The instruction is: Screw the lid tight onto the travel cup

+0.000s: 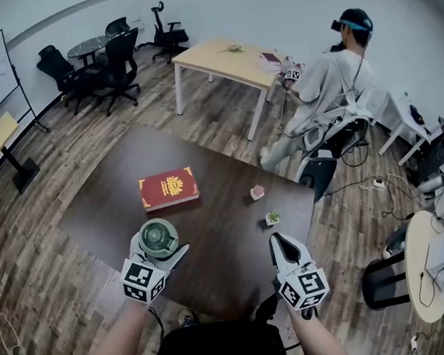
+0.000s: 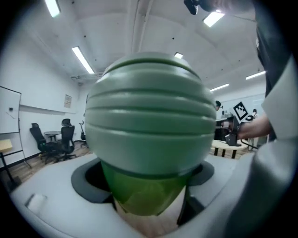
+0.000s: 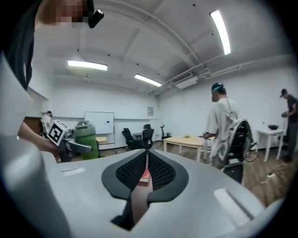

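In the head view, the left gripper (image 1: 156,252) is at the lower left of centre and holds the travel cup (image 1: 159,236). Its jaws stand wide on both sides of the cup's body. In the left gripper view the cup fills the middle of the frame. The ribbed grey-green lid (image 2: 146,111) sits on top of the clear green body (image 2: 143,197), which is between the jaws. I cannot tell if the lid is screwed tight.

The right gripper (image 1: 285,244) is at the lower right of centre, well apart from the cup. In the right gripper view its jaws are pressed together with nothing between them.

Both grippers are over a dark brown table (image 1: 220,243). A red book (image 1: 168,189) lies on it just above the cup in the frame, and two small objects (image 1: 258,192) lie to the right of the book. At the upper right a person (image 1: 329,84) stands beside a light wooden table (image 1: 222,59).
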`<action>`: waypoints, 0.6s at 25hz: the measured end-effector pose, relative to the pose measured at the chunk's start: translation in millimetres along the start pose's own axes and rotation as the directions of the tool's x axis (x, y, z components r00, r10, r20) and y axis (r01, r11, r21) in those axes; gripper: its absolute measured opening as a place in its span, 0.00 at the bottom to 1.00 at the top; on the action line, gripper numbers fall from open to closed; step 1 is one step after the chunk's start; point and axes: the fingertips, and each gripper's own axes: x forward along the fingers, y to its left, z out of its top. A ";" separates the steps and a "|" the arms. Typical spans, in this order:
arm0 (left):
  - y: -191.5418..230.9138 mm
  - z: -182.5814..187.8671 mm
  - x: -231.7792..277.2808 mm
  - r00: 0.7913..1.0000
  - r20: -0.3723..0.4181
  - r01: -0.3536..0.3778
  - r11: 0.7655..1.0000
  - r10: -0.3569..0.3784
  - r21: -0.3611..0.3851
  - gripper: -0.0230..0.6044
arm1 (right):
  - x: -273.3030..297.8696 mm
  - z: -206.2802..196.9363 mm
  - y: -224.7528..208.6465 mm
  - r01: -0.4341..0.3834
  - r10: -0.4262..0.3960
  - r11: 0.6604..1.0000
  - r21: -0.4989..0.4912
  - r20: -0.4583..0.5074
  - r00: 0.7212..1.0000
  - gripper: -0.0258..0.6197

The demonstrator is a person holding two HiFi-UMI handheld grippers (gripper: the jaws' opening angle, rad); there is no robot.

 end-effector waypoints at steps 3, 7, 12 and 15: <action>19.2 -25.3 -8.2 0.996 -0.031 -0.083 0.997 0.083 -0.004 0.71 | -8.4 -28.5 -28.8 0.136 -0.137 0.990 -0.031 -0.037 0.990 0.06; 34.5 -40.6 -19.5 0.987 -0.044 -0.158 0.987 0.156 -0.030 0.71 | -15.6 -45.1 -44.4 0.220 -0.222 0.974 -0.049 -0.045 0.974 0.05; 42.8 -38.8 -25.3 0.982 -0.038 -0.189 0.980 0.187 -0.056 0.71 | -16.8 -43.9 -53.1 0.284 -0.288 0.954 -0.095 -0.031 0.957 0.05; 47.0 -37.1 -27.5 0.981 -0.035 -0.194 0.979 0.192 -0.064 0.71 | -16.6 -41.2 -54.3 0.291 -0.294 0.952 -0.092 -0.021 0.956 0.05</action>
